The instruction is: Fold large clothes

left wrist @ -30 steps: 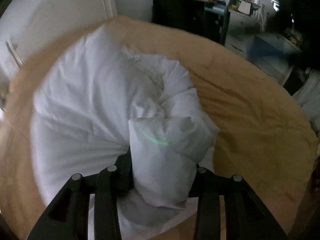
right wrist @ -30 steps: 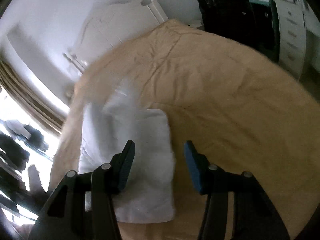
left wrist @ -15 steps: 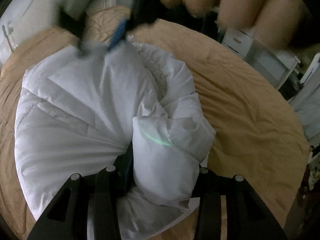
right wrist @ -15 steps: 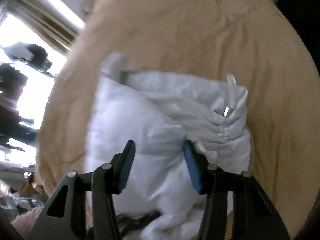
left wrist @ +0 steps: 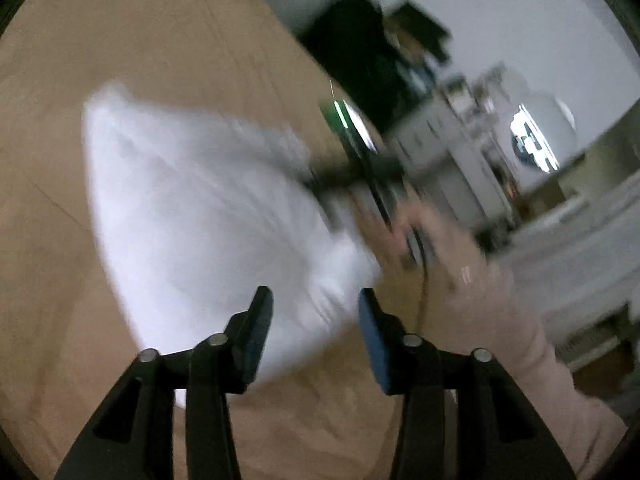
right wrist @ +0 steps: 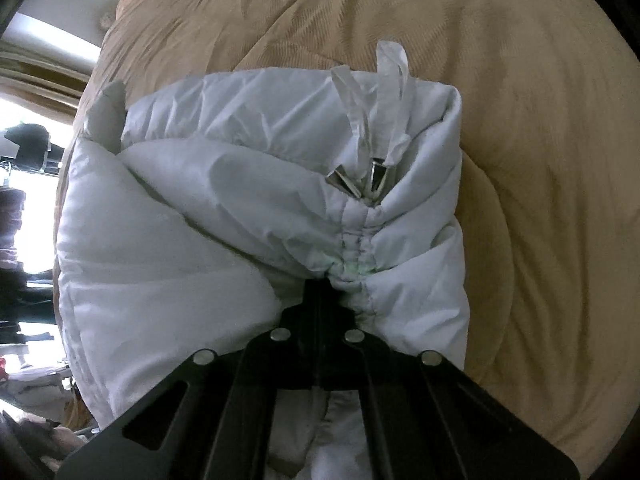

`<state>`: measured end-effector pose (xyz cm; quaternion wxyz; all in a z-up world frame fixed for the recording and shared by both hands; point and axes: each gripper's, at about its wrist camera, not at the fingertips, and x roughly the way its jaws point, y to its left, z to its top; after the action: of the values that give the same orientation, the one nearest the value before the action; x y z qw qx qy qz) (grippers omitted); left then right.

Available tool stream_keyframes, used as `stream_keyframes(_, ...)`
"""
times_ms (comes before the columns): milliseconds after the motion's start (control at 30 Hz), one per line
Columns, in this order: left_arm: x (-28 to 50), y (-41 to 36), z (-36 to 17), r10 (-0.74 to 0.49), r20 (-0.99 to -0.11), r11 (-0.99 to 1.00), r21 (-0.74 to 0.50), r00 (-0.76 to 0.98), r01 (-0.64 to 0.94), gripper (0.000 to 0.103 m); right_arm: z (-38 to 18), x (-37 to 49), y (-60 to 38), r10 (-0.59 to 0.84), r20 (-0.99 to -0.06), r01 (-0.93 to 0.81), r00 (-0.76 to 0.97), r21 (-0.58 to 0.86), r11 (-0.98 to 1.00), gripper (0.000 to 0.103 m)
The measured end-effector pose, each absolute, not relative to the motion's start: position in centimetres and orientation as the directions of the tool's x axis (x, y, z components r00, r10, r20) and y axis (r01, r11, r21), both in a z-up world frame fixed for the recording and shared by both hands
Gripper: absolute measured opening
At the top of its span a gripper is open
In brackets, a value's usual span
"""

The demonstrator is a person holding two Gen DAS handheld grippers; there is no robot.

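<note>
A white puffy jacket (right wrist: 200, 240) lies bunched and folded on a tan bed cover (right wrist: 520, 120). Its two metal zipper pulls (right wrist: 360, 180) with white tabs sit at the top of a gathered seam. My right gripper (right wrist: 326, 284) points steeply down and is shut on the jacket fabric at that seam. In the blurred left wrist view the jacket (left wrist: 192, 208) lies beyond my left gripper (left wrist: 312, 300), whose jaws are opening with nothing pressed between them. A person's hand (left wrist: 440, 248) in a pale sleeve reaches onto the jacket's right edge.
Dark furniture (left wrist: 360, 48) and pale drawers (left wrist: 452, 152) stand past the bed at the upper right. A bright window with dark shapes (right wrist: 24, 200) lies to the left of the bed. Bare tan cover (left wrist: 100, 60) spreads around the jacket.
My left gripper let go of the jacket fold, opened and swung up and away. My right gripper came down onto the jacket and closed on the seam below the zipper pulls.
</note>
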<state>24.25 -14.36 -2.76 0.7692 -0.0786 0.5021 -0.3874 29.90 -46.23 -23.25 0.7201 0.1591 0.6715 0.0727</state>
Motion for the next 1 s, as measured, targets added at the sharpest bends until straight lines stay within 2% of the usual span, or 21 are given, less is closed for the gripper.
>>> stream_keyframes(67,26.5,-13.7,-1.9,-0.600,-0.718,0.765,-0.385,0.352,0.517,0.074,-23.2,29.7,-46.3,0.325,-0.941,0.121,0.097,0.335,0.934,0.000)
stream_keyframes(133,29.1,-14.4,-3.4,-0.488,-0.745,0.830,-0.235,0.455,0.505,0.074,-23.8,29.9,-46.2,0.329,-0.938,0.132,0.106,0.341,0.931,0.000)
stream_keyframes(167,30.6,-15.2,-5.1,-0.427,-0.768,0.855,-0.169,0.478,0.491,0.072,-23.9,29.9,-46.2,0.328,-0.938,0.134,0.112,0.341,0.930,0.000)
stream_keyframes(200,32.1,-16.3,-7.3,-0.389,-0.798,0.860,-0.134,0.461,0.493,0.066,-24.0,29.9,-46.2,0.326,-0.938,0.137,0.118,0.341,0.930,0.000)
stream_keyframes(267,33.2,-17.5,-10.9,-0.379,-0.840,0.861,-0.167,0.387,0.481,0.057,-22.6,28.8,-46.1,0.304,-0.940,0.138,0.154,0.326,0.935,0.000)
stream_keyframes(300,33.0,-18.3,-12.1,-0.381,-0.841,0.852,-0.158,0.384,0.499,0.057,-20.8,27.6,-46.8,0.281,-0.939,0.124,0.198,0.308,0.943,0.001)
stream_keyframes(333,32.5,-19.3,-12.7,-0.349,-0.840,0.848,-0.094,0.416,0.522,0.057,-19.1,26.5,-46.6,0.243,-0.932,0.107,0.268,0.279,0.954,0.003)
stream_keyframes(400,31.1,-21.6,-13.0,-0.312,-0.838,0.833,-0.015,0.448,0.552,0.056,-14.1,22.6,-45.2,0.193,-0.871,0.039,0.452,0.236,0.971,0.007)
stream_keyframes(500,30.5,-22.8,-12.9,-0.325,-0.842,0.808,-0.011,0.430,0.589,0.056,-8.9,15.5,-42.5,0.247,-0.729,-0.060,0.638,0.273,0.960,0.007)
stream_keyframes(567,30.7,-23.0,-12.9,-0.329,-0.846,0.801,-0.015,0.419,0.598,0.056,-8.4,11.2,-41.2,0.265,-0.671,-0.071,0.692,0.302,0.951,0.008)
stream_keyframes(633,30.7,-23.4,-13.3,-0.329,-0.849,0.795,-0.012,0.415,0.606,0.056,-10.6,9.2,-40.6,0.301,-0.676,-0.061,0.673,0.354,0.933,0.008)
stream_keyframes(667,30.9,-23.3,-13.3,-0.328,-0.851,0.791,-0.010,0.410,0.611,0.056,-13.7,8.9,-40.2,0.341,-0.716,-0.037,0.610,0.404,0.914,0.008)
stream_keyframes(733,31.0,-23.9,-13.6,-0.329,-0.860,0.772,-0.007,0.390,0.636,0.056,-18.5,8.6,-39.9,0.297,-0.784,0.040,0.545,0.379,0.925,0.006)
stream_keyframes(767,31.0,-24.1,-13.2,-0.339,-0.865,0.753,-0.014,0.369,0.658,0.057,-20.1,8.1,-39.9,0.283,-0.782,0.054,0.555,0.373,0.926,0.004)
stream_keyframes(867,31.0,-23.7,-10.7,-0.367,-0.848,0.743,-0.020,0.382,0.669,0.057,-22.1,7.2,-41.9,0.332,-0.736,0.133,0.591,0.494,0.859,0.002)
stream_keyframes(967,30.2,-24.5,-8.5,-0.464,-0.833,0.669,-0.106,0.302,0.736,0.060,-23.0,6.4,-42.5,0.334,-0.699,0.180,0.632,0.552,0.814,0.000)
stream_keyframes(1000,29.8,-25.6,-8.4,-0.468,-0.838,0.633,-0.096,0.280,0.768,0.064,-23.1,6.3,-42.2,0.320,-0.701,0.183,0.637,0.542,0.820,0.000)
